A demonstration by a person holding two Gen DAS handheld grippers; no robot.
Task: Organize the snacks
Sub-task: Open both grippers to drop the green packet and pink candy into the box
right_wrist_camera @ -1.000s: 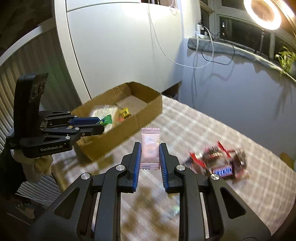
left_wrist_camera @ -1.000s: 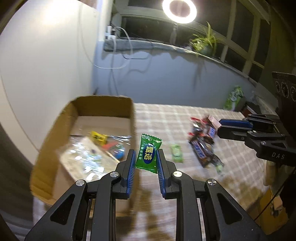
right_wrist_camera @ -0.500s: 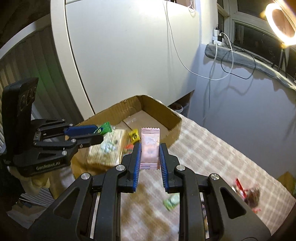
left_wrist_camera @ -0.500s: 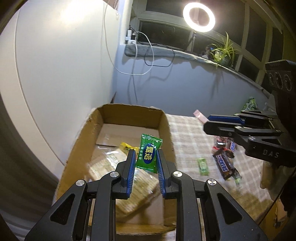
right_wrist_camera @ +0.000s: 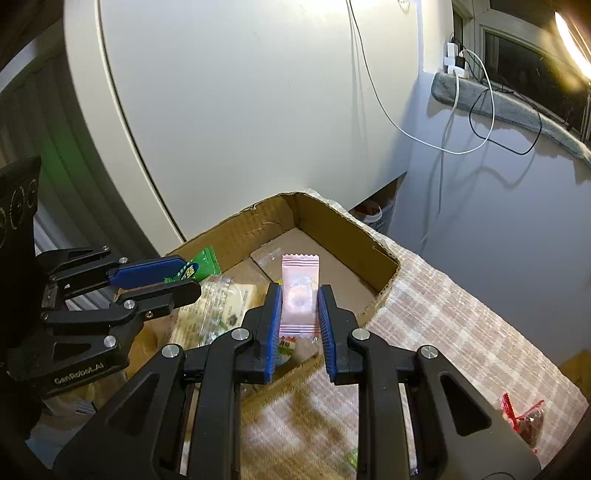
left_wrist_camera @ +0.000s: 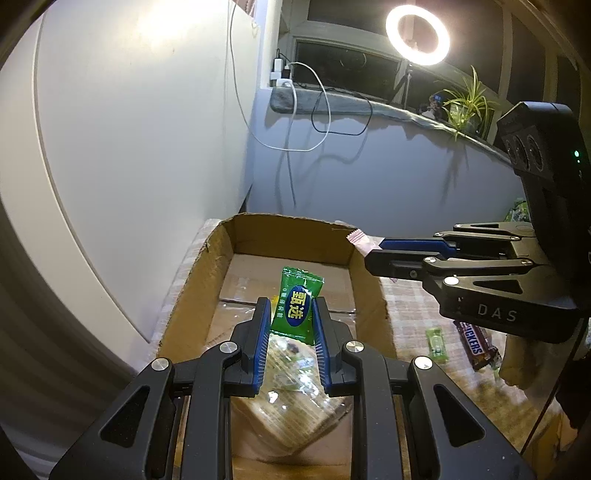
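We'd swung both grippers over the box (left_wrist_camera: 365, 280): left (left_wrist_camera: 289, 316) still pinched the green candy (left_wrist_camera: 298, 303), right (right_wrist_camera: 298, 308) the pink sachet (right_wrist_camera: 299, 291); drop's next, prob.

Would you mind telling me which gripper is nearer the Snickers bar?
Right. The right gripper reaches over the box rim beside the Snickers bar; the left gripper hangs over the box interior.

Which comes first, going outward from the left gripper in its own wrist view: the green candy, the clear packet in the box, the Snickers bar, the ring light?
1. Green candy, between the left gripper's pads.
2. Clear packet, just below, inside the cardboard box.
3. Snickers bar, right, on the tablecloth.
4. Ring light, far back, top right.
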